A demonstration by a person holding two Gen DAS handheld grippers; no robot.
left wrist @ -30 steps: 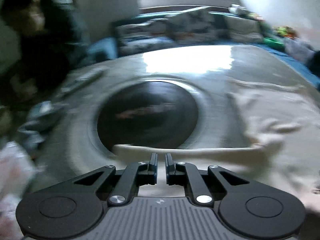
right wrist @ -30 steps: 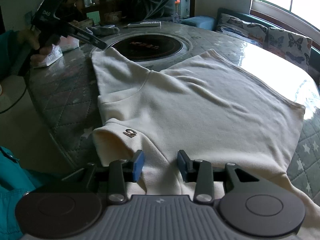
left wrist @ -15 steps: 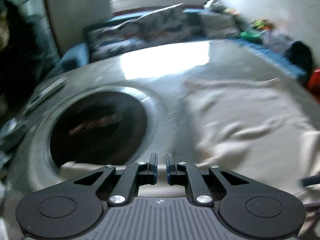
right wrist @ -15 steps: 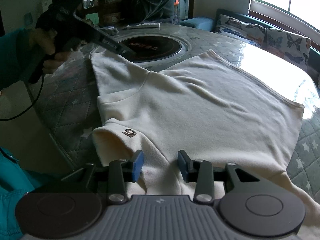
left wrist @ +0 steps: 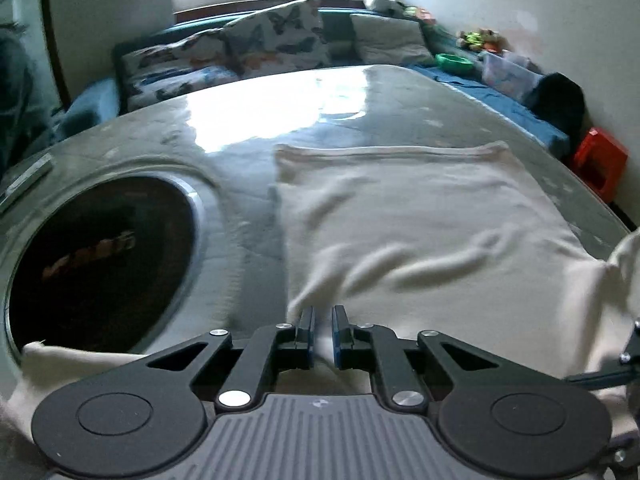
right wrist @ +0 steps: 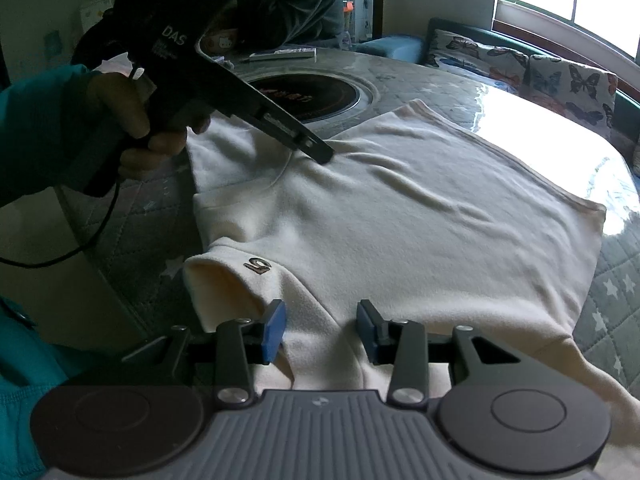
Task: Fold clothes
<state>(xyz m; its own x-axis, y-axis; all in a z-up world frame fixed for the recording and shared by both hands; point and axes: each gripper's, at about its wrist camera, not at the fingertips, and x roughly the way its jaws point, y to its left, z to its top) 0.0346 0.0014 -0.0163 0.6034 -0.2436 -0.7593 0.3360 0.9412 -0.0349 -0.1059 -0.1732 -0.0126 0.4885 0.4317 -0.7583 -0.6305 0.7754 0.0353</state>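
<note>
A cream sweatshirt (right wrist: 400,216) lies spread flat across the middle of the frame on a quilted grey table (right wrist: 612,292), its cloth softly rippled, its hem toward the right edge; a small dark emblem (right wrist: 258,267) sits on the shoulder near lower centre, beside the cuff opening of a sleeve (right wrist: 224,296) folded in at lower left.

The right gripper (right wrist: 320,330) at the bottom of the right wrist view is spread wide, blue pads (right wrist: 274,332) apart, resting over the sleeve cloth without pinching it; the left gripper (right wrist: 326,156) reaches in from the upper left of that frame, its tips on the fabric near the collar, held by a hand (right wrist: 136,128) in a teal sleeve (right wrist: 36,132).

Only the right wrist view shows that hand, the emblem, and a seated person (right wrist: 288,4) at the top; only the left wrist view shows the left gripper (left wrist: 322,334) clenched on a pinch of cream sweatshirt (left wrist: 420,240) at lower centre, the red box (left wrist: 598,164) at right, and the cushions (left wrist: 240,56) under the window; both show the round black cooktop (left wrist: 100,260) set into the table.
</note>
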